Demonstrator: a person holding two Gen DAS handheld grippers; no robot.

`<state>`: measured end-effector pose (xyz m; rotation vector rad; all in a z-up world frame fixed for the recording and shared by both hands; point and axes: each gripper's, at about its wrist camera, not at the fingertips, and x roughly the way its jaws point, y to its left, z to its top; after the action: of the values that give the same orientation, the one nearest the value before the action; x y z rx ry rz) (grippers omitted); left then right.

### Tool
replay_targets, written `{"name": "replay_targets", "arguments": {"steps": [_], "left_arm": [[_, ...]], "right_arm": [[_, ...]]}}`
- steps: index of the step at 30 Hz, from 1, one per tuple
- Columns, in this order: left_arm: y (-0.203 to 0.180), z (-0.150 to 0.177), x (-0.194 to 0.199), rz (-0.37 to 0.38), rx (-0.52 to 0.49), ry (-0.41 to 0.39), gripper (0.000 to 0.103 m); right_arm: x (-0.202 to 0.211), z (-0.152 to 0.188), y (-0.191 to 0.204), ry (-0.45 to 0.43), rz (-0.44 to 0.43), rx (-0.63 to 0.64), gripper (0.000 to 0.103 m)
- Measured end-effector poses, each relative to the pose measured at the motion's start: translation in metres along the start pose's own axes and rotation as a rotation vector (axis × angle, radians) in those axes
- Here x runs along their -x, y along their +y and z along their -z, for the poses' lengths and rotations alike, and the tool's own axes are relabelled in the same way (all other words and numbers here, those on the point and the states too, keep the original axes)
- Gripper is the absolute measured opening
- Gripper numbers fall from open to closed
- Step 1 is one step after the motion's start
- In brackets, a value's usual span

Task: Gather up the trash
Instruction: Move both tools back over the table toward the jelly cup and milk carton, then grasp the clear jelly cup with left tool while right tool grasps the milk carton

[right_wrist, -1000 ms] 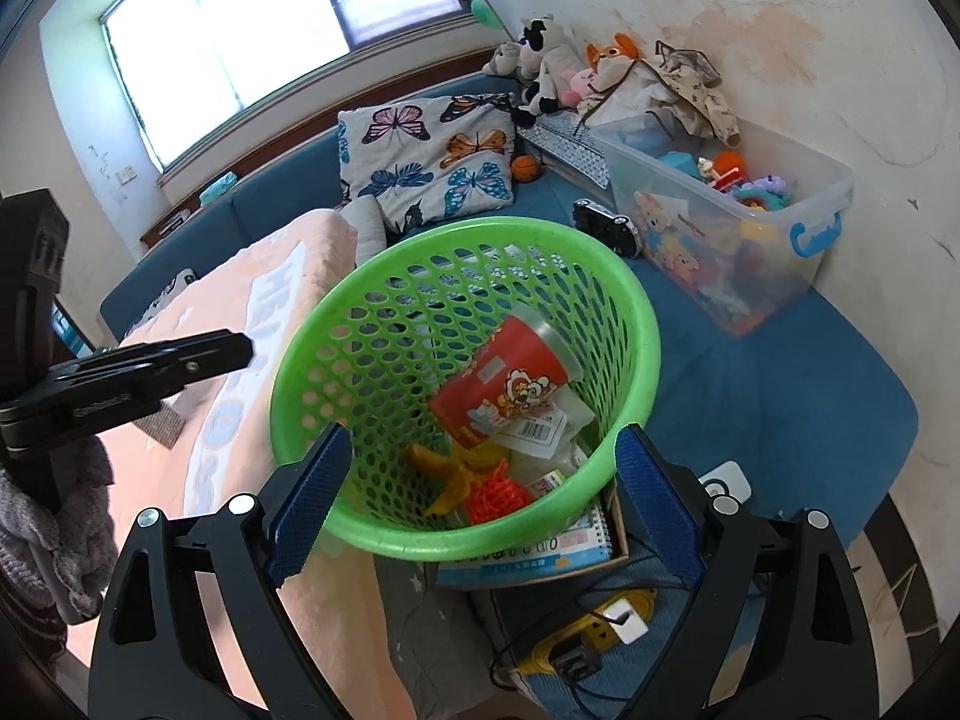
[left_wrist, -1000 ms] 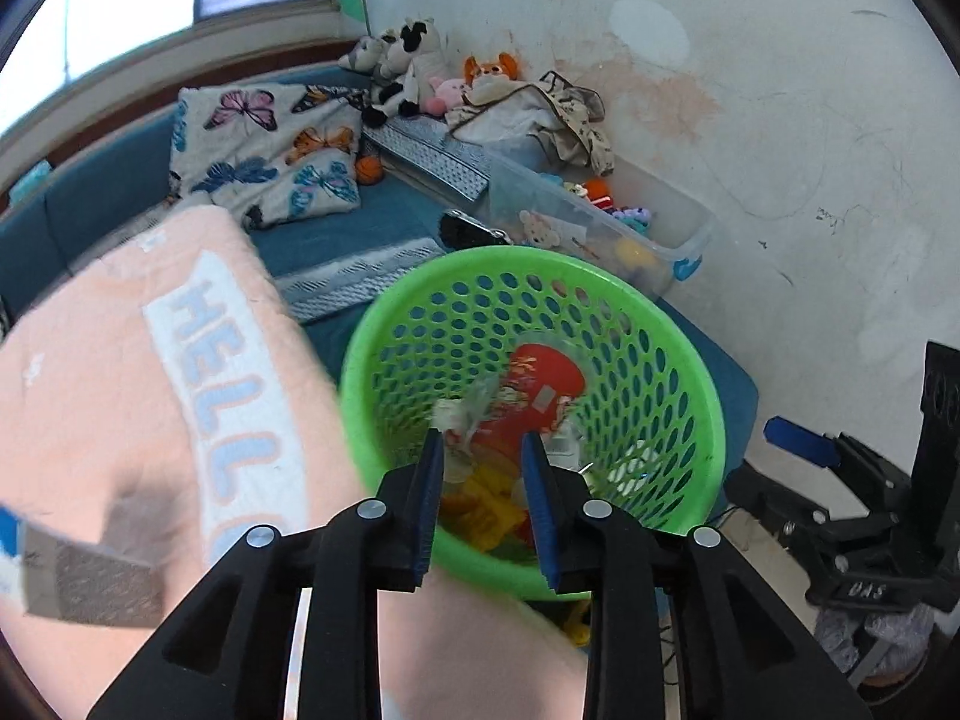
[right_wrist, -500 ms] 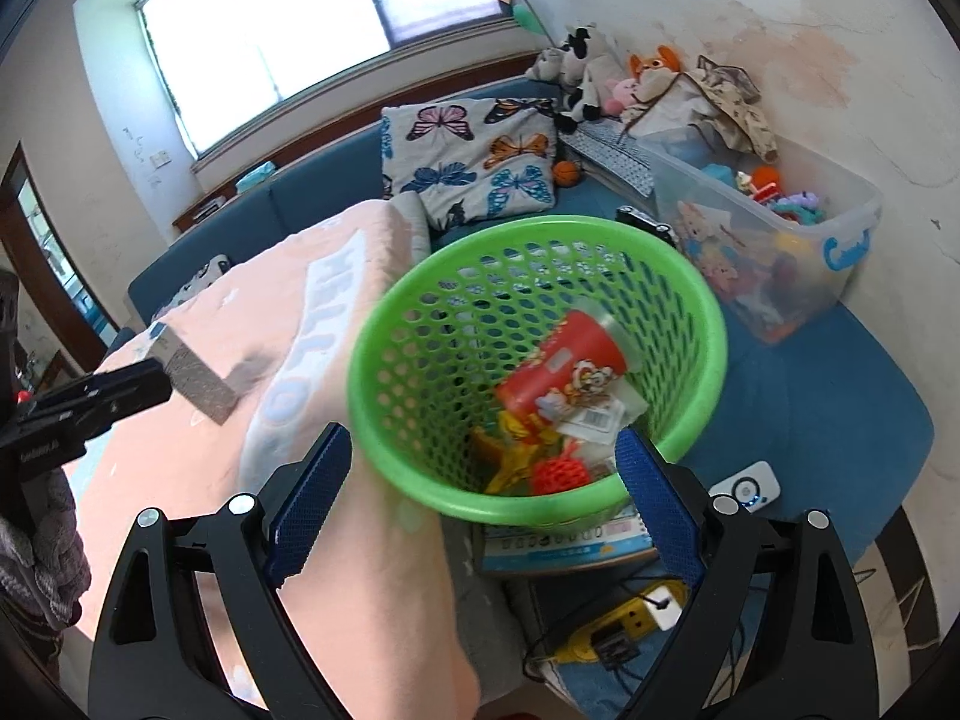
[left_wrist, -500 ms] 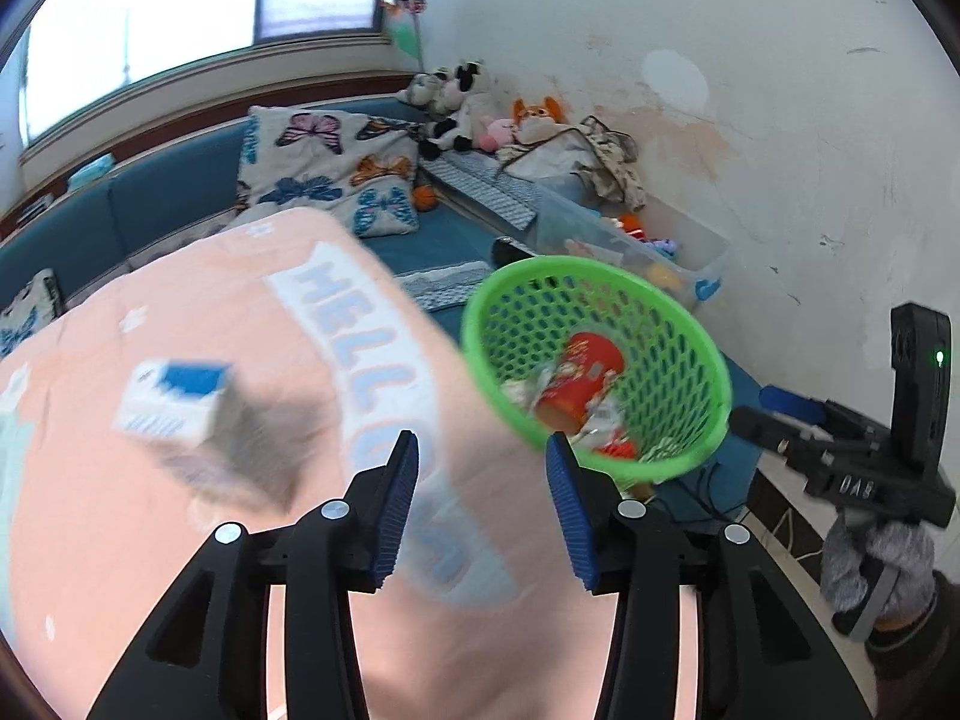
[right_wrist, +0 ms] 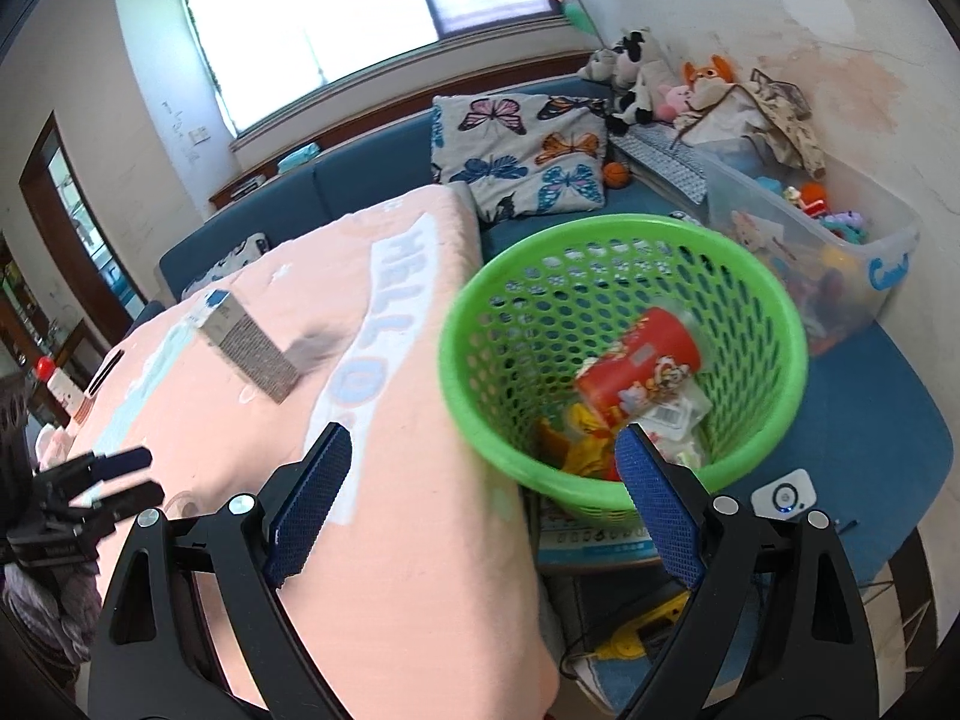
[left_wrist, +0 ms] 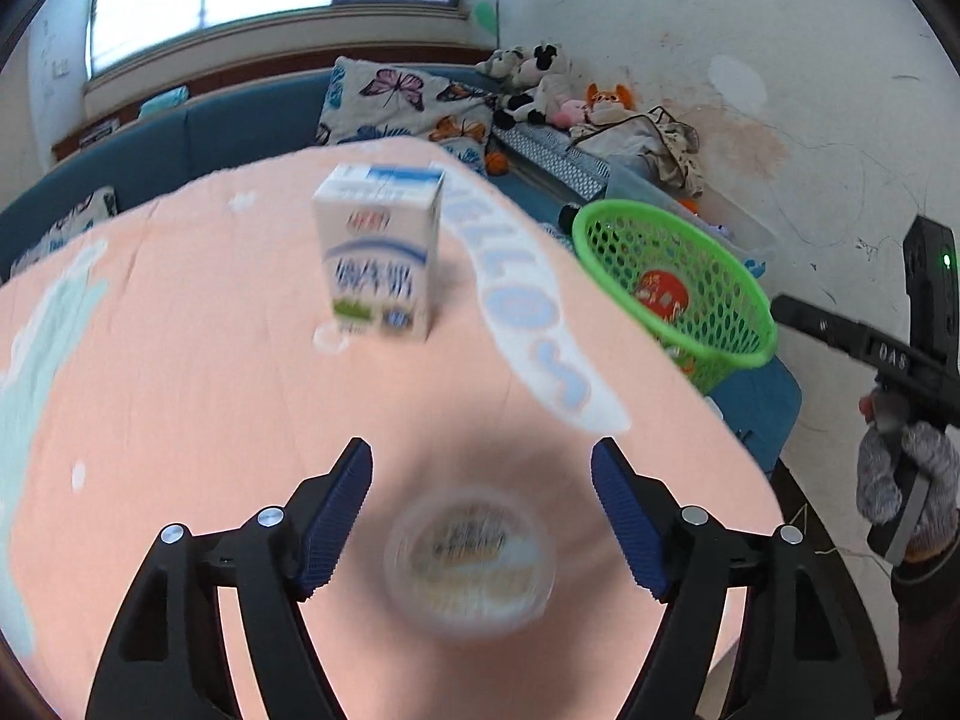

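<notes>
- On the pink blanket (left_wrist: pixel 198 420), between the blue pads of the left gripper (left_wrist: pixel 480 516), a small round cup (left_wrist: pixel 469 570) is lying; it is blurred, so its label cannot be read.
- Both jaws of this gripper are standing wide apart and are gripping nothing.
- Behind the cup, a white and blue milk carton (left_wrist: pixel 378 255) is standing upright, well apart from it.
- Off the blanket's right edge, the green mesh basket (left_wrist: pixel 729 300) is already holding a red can (right_wrist: pixel 639 363) and some wrappers.
- The right gripper (right_wrist: pixel 480 504) is hovering by the basket rim with jaws wide apart too, and is holding nothing.
- My judgement: the step in hand is taking the round cup.
- To do it well, the left gripper should be coming down straight until the pads are on both sides of the cup's wall, then closing gently, because such a thin cup probably crushes or slips out.
- The soft blanket may be giving way under pressure, so pressing down hard is not advised.
</notes>
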<state>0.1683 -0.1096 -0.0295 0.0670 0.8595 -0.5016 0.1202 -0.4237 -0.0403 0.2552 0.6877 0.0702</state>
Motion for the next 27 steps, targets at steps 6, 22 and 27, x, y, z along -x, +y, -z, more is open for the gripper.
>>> {"name": "replay_targets", "arguments": {"steps": [6, 22, 27], "left_arm": [[0.002, 0.026, -0.007, -0.004, -0.009, 0.03, 0.078], [-0.004, 0.038, -0.028, -0.037, -0.061, 0.051, 0.084], [0.0, 0.038, -0.031, -0.028, -0.04, 0.057, 0.079]], "right_arm": [[-0.009, 0.005, 0.019, 0.024, -0.017, 0.038, 0.089], [-0.023, 0.006, 0.047, 0.054, -0.043, 0.091, 0.089], [-0.029, 0.006, 0.054, 0.064, -0.049, 0.103, 0.089]]}}
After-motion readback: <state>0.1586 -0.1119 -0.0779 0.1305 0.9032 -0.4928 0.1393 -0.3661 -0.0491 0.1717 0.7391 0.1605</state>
